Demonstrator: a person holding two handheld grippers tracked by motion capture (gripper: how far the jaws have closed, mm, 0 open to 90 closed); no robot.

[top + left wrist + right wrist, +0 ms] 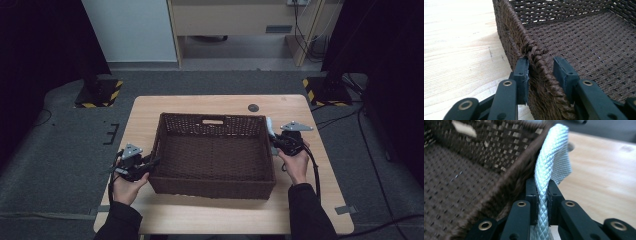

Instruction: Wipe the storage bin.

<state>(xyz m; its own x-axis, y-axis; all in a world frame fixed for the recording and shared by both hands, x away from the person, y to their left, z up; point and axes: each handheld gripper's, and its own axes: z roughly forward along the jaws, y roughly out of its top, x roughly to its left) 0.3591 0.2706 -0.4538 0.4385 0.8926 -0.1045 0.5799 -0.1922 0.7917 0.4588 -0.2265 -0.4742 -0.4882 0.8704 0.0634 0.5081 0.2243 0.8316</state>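
Observation:
A dark brown wicker basket (156, 145) stands empty in the middle of the wooden table (300, 110). My left gripper (154, 162) straddles the basket's left rim (534, 53). One pad rests against the outer wall and the other stands a small gap off inside, so its jaws are open around the rim (541, 70). My right gripper (275, 144) is at the basket's right side, shut on a folded white woven cloth (551, 152) that rises just outside the right rim (506, 185). The cloth (269, 126) shows as a pale strip beside that rim. A hand holds each gripper.
A dark round hole (253, 107) sits in the tabletop behind the basket. A grey tape strip (346, 209) lies at the front right corner. Two stands with yellow-black bases (100, 92) (327, 90) are on the floor behind the table.

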